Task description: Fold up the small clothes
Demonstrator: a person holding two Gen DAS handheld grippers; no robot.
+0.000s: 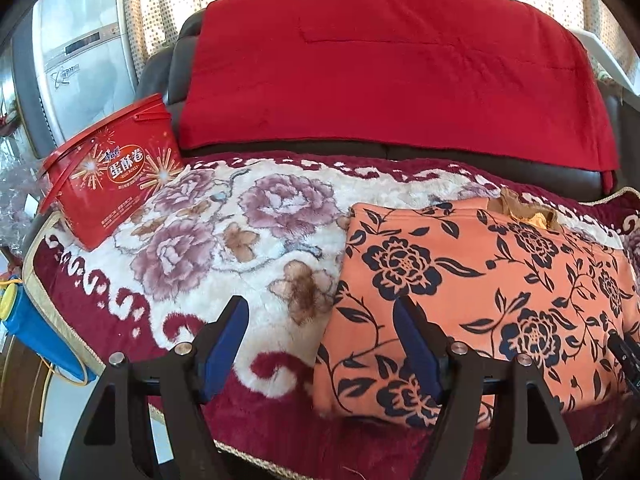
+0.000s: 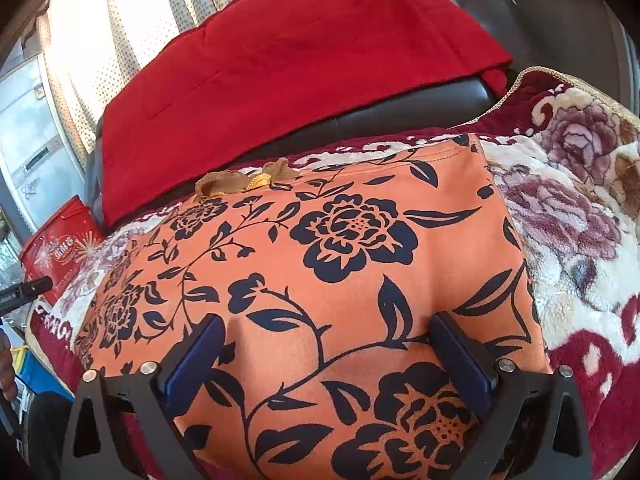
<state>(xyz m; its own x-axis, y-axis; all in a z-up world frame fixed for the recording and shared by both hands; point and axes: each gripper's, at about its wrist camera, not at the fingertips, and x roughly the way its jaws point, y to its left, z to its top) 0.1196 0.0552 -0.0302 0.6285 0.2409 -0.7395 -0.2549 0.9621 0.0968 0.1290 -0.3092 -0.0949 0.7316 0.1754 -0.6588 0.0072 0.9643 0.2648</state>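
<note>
Left wrist view – gripper: the left gripper hangs low over the near edge of the seat with its jaws wide apart and nothing between them.
Left wrist view – garment: the orange flowered garment lies flat on the plush blanket; its left edge runs between the two fingers, so one finger is over cloth and the other over blanket.
Left wrist view – around: a red tin stands at the far left of the blanket, well apart from the garment. A red cover hangs over the backrest.

Right wrist view – gripper: the right gripper is also wide open and holds nothing. Both fingers sit over the near part of the garment, very close to it – I cannot tell if they touch.
Right wrist view – garment: it looks already doubled, with a brown frilly trim showing at the far edge.

Risk – layers: if a gripper closes on the top layer only, the lower layer may stay behind and the fold opens.
Risk – blanket: the pile is deep, so a low pinch can catch blanket together with cloth and drag it.
Risk – uneven lift: if the two sides rise unevenly, the edges may not meet.
</note>
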